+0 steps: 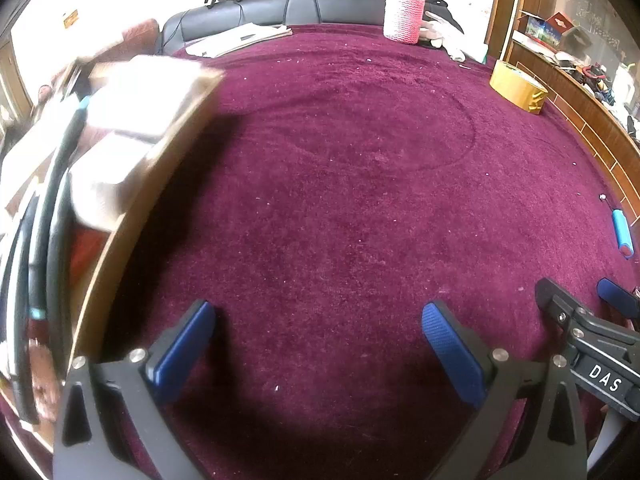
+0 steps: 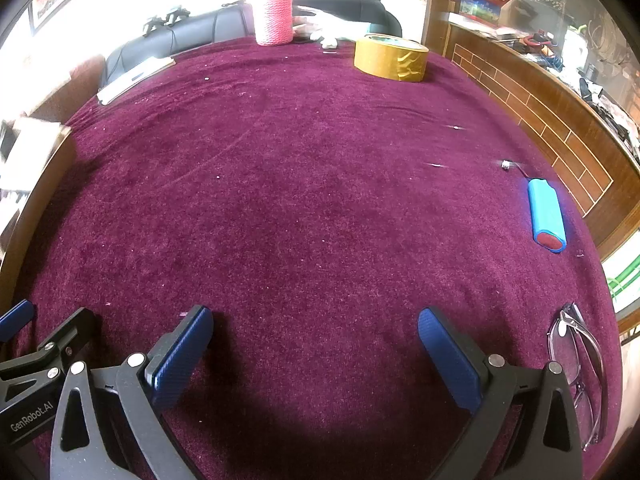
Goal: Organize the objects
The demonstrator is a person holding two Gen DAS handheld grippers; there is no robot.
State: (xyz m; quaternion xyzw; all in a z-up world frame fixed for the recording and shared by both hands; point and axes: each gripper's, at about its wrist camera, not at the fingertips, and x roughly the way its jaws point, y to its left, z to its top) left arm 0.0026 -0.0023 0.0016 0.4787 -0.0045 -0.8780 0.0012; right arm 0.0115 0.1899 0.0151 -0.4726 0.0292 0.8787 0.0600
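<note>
Nearest your right claw [image 2: 316, 344], the clear glasses [image 2: 576, 364] lie on the maroon cloth of the table [image 2: 304, 200], just beside the claw's right finger; that claw is spread wide with nothing between its pads. Your left claw [image 1: 318, 340] is equally wide apart and empty, hovering over bare cloth with the cardboard box [image 1: 132, 152] close on its left. The things left to tidy sit on the right side: the blue battery pack [image 2: 546, 216] with its thin lead near the table's right edge, the roll of brown tape [image 2: 390, 58] farther back, and the pink knitted bottle [image 2: 274, 14] at the far end. The glasses are probably the riskiest pick: the thin frame lies flat on plush pile, so your pads could slide over it or pinch a lens and twist the arms. The battery pack is rounded and may roll or get nudged off the near edge if you approach from the inside. Its trailing lead could also snag as you lift.
</note>
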